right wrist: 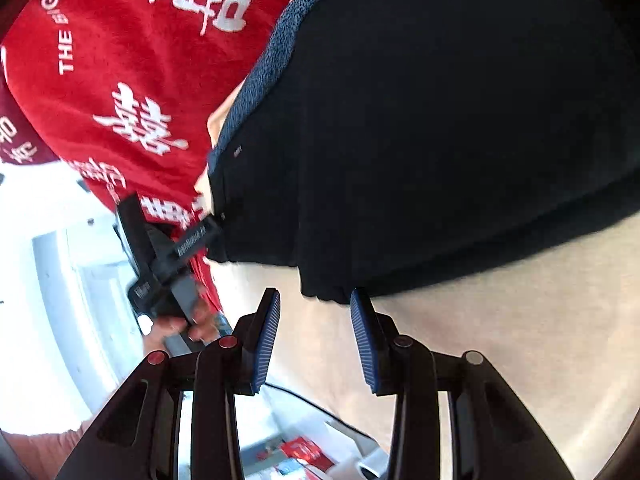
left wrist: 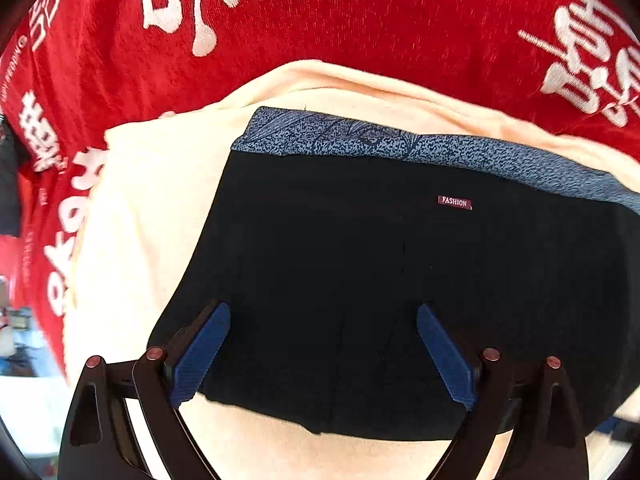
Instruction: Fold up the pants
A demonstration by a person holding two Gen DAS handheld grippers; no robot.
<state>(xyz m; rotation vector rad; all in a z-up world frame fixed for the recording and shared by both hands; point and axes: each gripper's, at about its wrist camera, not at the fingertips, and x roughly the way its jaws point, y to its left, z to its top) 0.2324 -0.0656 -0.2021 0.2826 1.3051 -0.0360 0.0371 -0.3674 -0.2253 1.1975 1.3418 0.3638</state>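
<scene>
Your red blanket [left wrist: 400,20], printed with white characters, covers the far side of the scene, and the cream sheet [left wrist: 140,208] lies on top of it. The folded black pants [left wrist: 360,260] rest flat on that sheet, their speckled blue waistband [left wrist: 400,144] along the edge nearest the blanket and a small "FASHION" label [left wrist: 455,202] just below the band. Your left tongs [left wrist: 323,350] stand wide over the pants' near edge, nothing between the pads. Your right tongs [right wrist: 315,334] are partly open and empty, just short of the pants' corner. Beside the pants, a hand [right wrist: 188,326] grips the other tool's handle.
</scene>
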